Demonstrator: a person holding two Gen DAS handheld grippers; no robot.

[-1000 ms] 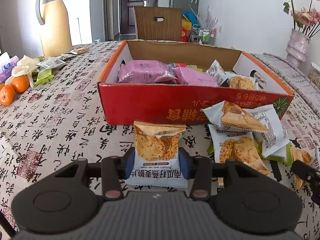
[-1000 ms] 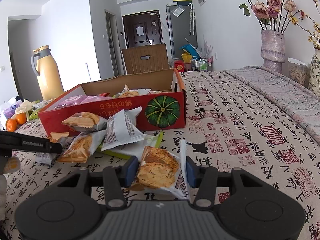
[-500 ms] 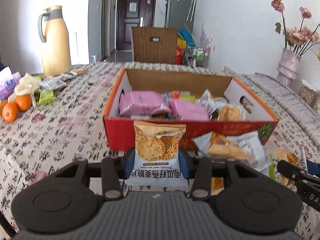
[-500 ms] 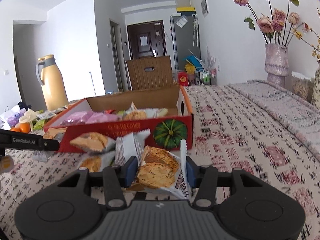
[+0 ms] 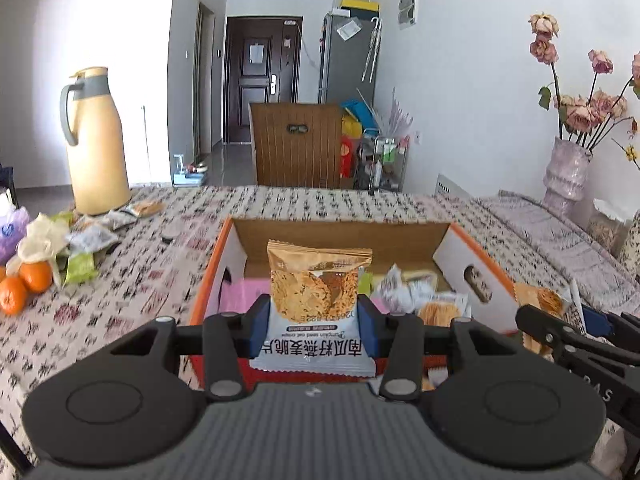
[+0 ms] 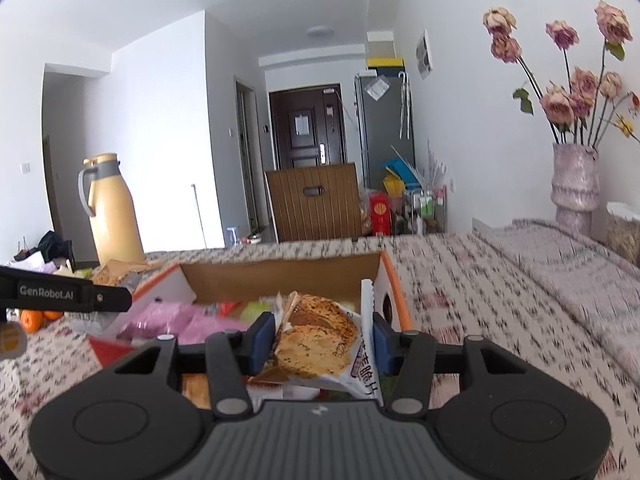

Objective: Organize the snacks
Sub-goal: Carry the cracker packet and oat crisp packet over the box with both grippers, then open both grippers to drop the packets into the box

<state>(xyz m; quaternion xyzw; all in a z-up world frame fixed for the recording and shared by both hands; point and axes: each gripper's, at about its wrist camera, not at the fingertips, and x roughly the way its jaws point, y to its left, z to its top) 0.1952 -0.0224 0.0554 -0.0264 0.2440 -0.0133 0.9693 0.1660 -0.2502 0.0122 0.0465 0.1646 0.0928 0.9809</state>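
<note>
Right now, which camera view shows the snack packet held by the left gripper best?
The left wrist view. The crisp packet stands upright, face on, between the blue pads of the left gripper, its print readable. In the right wrist view only a black finger of that gripper enters at the left edge; the packet is out of sight.

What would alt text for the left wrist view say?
The left hand-held gripper grips an upright cracker packet in front of an open red cardboard box holding snacks, on a patterned tablecloth.
</note>
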